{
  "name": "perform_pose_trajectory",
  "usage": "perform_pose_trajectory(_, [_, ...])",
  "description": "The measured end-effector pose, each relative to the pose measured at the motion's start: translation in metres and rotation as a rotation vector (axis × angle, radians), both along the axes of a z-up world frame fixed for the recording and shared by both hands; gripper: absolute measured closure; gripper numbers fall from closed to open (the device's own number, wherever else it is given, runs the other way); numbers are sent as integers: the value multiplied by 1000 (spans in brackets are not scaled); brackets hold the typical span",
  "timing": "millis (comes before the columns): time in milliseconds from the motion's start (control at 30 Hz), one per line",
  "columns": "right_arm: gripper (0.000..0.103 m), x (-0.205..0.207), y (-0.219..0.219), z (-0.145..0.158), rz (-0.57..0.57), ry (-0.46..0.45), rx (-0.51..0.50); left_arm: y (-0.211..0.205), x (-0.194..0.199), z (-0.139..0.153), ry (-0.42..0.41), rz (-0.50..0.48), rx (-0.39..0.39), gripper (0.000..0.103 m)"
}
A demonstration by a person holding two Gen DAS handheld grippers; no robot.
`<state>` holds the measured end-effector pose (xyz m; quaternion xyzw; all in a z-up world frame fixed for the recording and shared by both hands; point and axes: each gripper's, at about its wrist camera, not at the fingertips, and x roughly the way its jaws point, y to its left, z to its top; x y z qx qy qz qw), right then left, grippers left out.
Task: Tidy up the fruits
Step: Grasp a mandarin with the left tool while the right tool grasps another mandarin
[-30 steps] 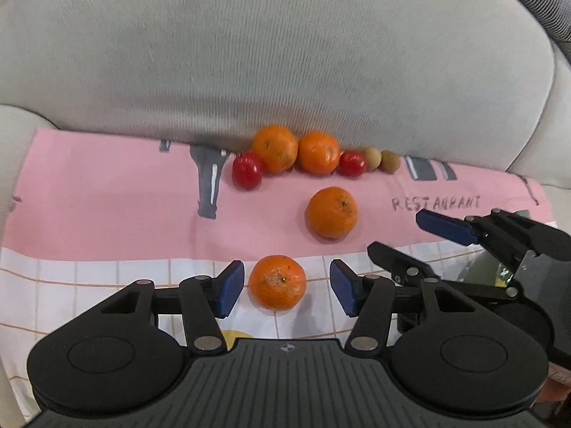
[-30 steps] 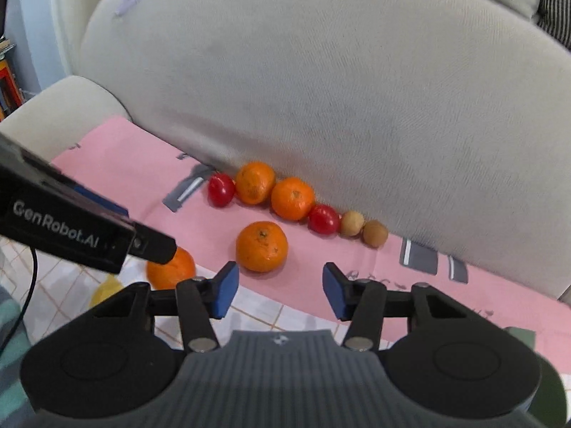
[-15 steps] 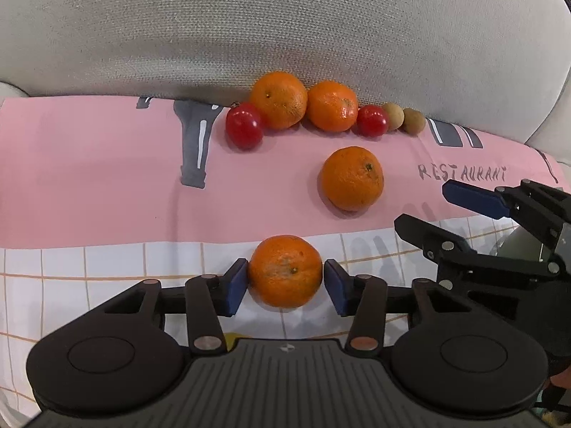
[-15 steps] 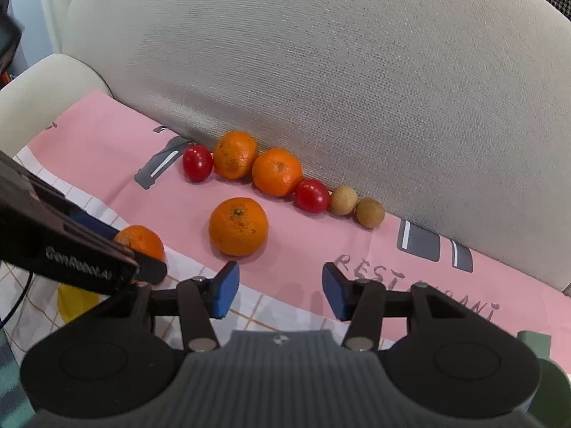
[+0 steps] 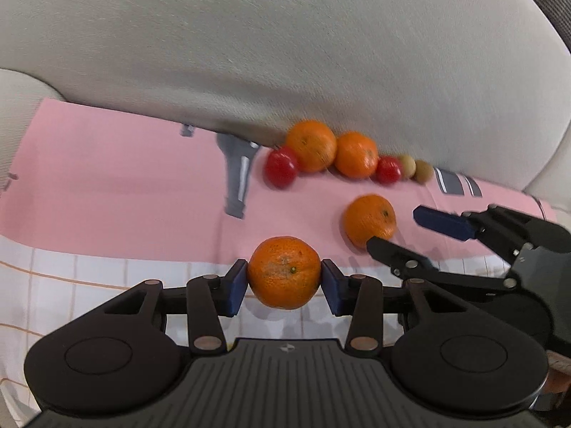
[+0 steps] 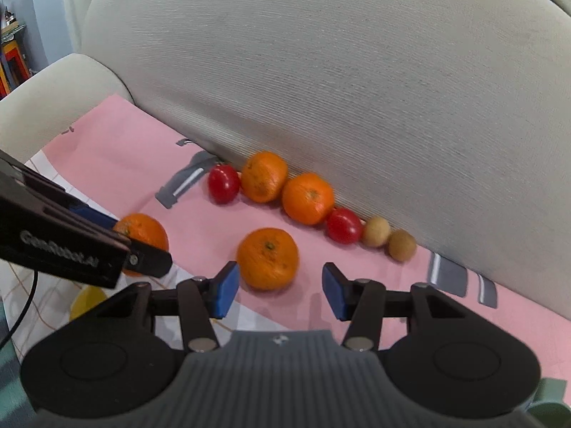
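My left gripper [image 5: 284, 282] has an orange [image 5: 284, 271] between its blue pads; the jaws are closing and both pads touch its sides. The same held orange [image 6: 147, 230] shows at the left of the right wrist view. A second loose orange [image 6: 267, 258] lies on the pink cloth [image 6: 135, 164], just beyond the left fingertip of my right gripper [image 6: 280, 287], which is open and holds nothing. Against the sofa back runs a row: a red tomato [image 6: 223, 183], two oranges [image 6: 264, 176] [image 6: 308, 198], another tomato [image 6: 343, 225] and two small brown fruits [image 6: 376, 231] [image 6: 402, 245].
The grey sofa backrest [image 6: 357, 89] rises right behind the fruit row, with an armrest [image 6: 53, 89] at the left. A yellow item [image 6: 87, 301] lies on the white checked part of the cloth, half hidden under the left gripper. My right gripper [image 5: 408, 230] reaches in beside the loose orange [image 5: 370, 219].
The left jaws went from wide around the orange to pressing on it. My right gripper moved closer to the loose orange, still open.
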<state>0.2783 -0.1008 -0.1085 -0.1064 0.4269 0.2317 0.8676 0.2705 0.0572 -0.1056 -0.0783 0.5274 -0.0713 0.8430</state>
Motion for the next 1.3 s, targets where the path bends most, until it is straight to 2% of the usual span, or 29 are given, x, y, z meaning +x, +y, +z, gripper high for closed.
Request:
perform_pose_trajectory(167, [55, 8, 11, -6, 0, 13, -15, 7, -1, 3, -5, 24, -13, 54])
perform_pose_trajectory(333, [60, 15, 17, -14, -18, 31, -12, 8, -3, 1, 4, 25, -12, 54])
perform_pose_trajectory(567, [61, 10, 18, -10, -25, 30, -14, 9, -8, 9, -3, 27, -15, 54])
perform_pose_trajectory(933, [61, -36, 0, 30, -37, -15, 43, -9, -26, 51, -25, 20, -36, 54])
perform_pose_trajectory(1300, [61, -105, -50, 83, -102, -105, 104, -47, -62, 102, -95, -35, -46, 54])
